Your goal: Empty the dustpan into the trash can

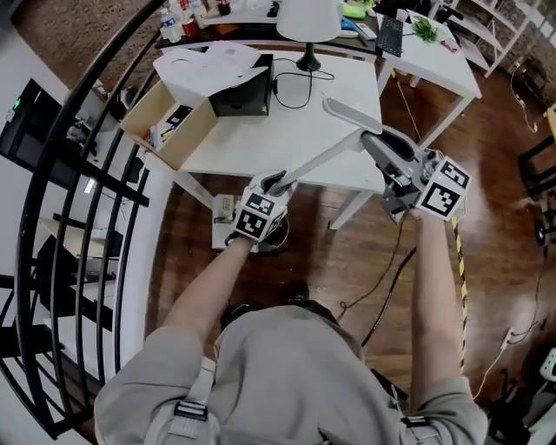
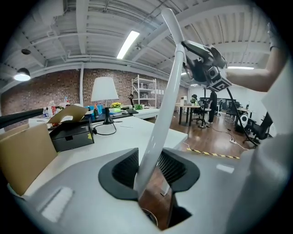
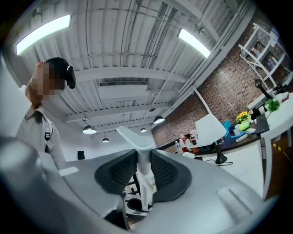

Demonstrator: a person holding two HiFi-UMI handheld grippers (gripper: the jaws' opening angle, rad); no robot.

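Note:
A long white dustpan handle [image 1: 326, 156] slants from low left to high right above the white table's front edge. My left gripper [image 1: 276, 182] is shut on its lower part and my right gripper [image 1: 387, 156] is shut on it higher up. In the left gripper view the handle [image 2: 167, 91] rises between the pads of the left gripper [image 2: 149, 167] toward the right gripper [image 2: 203, 68]. In the right gripper view the right gripper [image 3: 144, 171] clamps the handle [image 3: 139, 144]. A dark round can [image 1: 276, 241] stands on the floor under the left gripper. The pan itself is hidden.
A white table [image 1: 287, 130] carries an open cardboard box [image 1: 169, 122], a black box [image 1: 241, 91] and a lamp [image 1: 308, 26]. A black railing [image 1: 95, 217] curves along the left. Cables [image 1: 382, 287] lie on the wood floor. A second white table [image 1: 439, 52] stands at the back right.

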